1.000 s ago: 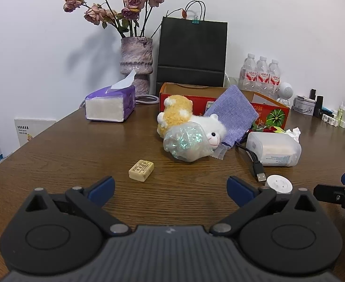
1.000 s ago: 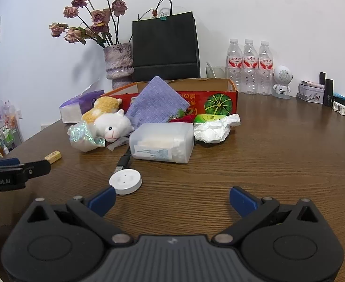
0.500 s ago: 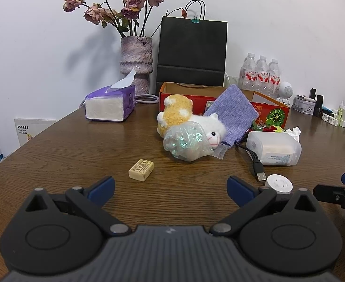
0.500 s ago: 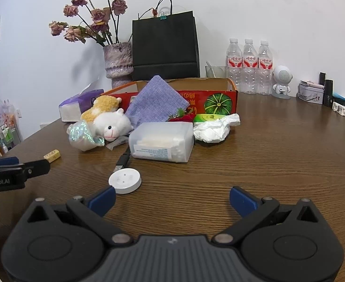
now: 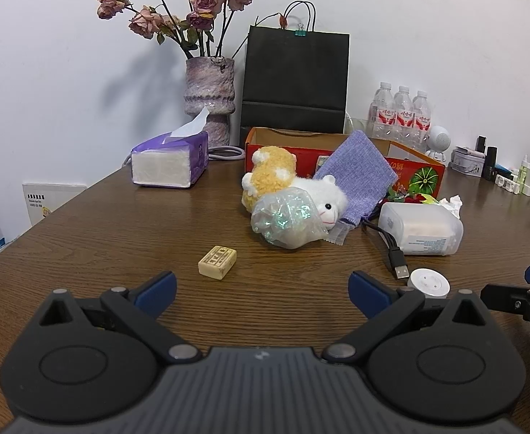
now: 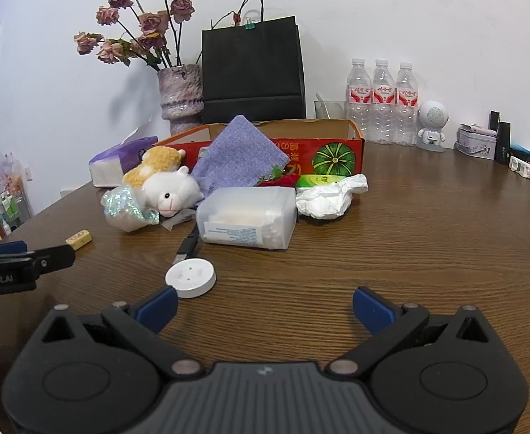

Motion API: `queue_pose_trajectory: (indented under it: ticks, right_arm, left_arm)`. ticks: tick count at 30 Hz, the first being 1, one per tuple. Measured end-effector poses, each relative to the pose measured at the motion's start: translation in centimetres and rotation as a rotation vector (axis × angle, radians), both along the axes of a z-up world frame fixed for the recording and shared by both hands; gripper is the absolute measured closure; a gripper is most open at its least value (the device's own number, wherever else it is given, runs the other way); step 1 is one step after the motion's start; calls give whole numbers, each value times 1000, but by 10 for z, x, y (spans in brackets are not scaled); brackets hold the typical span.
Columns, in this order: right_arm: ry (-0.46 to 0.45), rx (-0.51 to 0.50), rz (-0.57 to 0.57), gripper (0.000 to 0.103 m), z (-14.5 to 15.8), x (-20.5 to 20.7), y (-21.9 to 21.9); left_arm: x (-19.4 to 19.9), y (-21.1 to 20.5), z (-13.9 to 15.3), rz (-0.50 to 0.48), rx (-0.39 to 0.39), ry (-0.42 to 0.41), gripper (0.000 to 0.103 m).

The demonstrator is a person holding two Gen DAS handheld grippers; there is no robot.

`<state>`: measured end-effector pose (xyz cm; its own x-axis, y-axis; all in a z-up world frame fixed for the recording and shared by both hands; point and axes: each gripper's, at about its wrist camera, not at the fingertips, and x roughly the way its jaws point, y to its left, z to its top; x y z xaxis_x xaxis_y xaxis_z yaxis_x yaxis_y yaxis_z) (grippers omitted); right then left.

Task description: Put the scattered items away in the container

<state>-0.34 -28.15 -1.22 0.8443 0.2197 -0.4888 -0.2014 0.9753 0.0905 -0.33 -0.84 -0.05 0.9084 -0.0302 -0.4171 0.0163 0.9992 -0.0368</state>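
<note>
Both claws wide open & empty: left gripper (image 5: 261, 294) has the tan block (image 5: 217, 262) just ahead, slightly left, long axis slanted; right gripper (image 6: 265, 305) nearer white disc (image 6: 190, 277); red box (image 6: 337, 152) behind pile.

Quick headcount: three water bottles (image 6: 382, 101) lined up at the back, one black paper bag (image 6: 252, 68), one vase (image 6: 180, 96) of dried roses, one purple tissue pack (image 5: 171, 162). One red cardboard box (image 6: 332, 153) — with one purple cloth (image 6: 241, 159) draped on it. One plush toy (image 5: 290, 184), one iridescent plastic bag (image 5: 286, 218), one frosted plastic container (image 6: 247, 217), one white round disc (image 6: 191, 276), one USB cable (image 5: 397, 253), one small tan block (image 5: 217, 262), one crumpled tissue (image 6: 328, 197).
</note>
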Motion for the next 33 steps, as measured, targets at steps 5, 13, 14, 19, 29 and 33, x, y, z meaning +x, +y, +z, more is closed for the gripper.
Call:
queue_pose_trajectory:
  ticks: [5, 13, 14, 19, 29, 33]
  right_arm:
    - [3, -17, 16, 0, 1, 1, 3]
    - [81, -1, 100, 0, 9, 19, 25]
    - [82, -15, 91, 0, 11, 23, 30]
    - [102, -64, 69, 0, 13, 35, 49]
    - [143, -40, 62, 54, 7, 48, 59]
    - [138, -31, 90, 65, 8, 45, 57]
  left_arm:
    - [4, 3, 1, -12, -8, 27, 0]
    - [34, 21, 21, -31, -5, 102, 0]
    - [38, 23, 22, -26, 4, 113, 0]
    - [55, 30, 19, -28, 19, 150, 0]
    - [84, 41, 1, -54, 6, 217, 78]
    - [81, 45, 1, -74, -30, 210, 80]
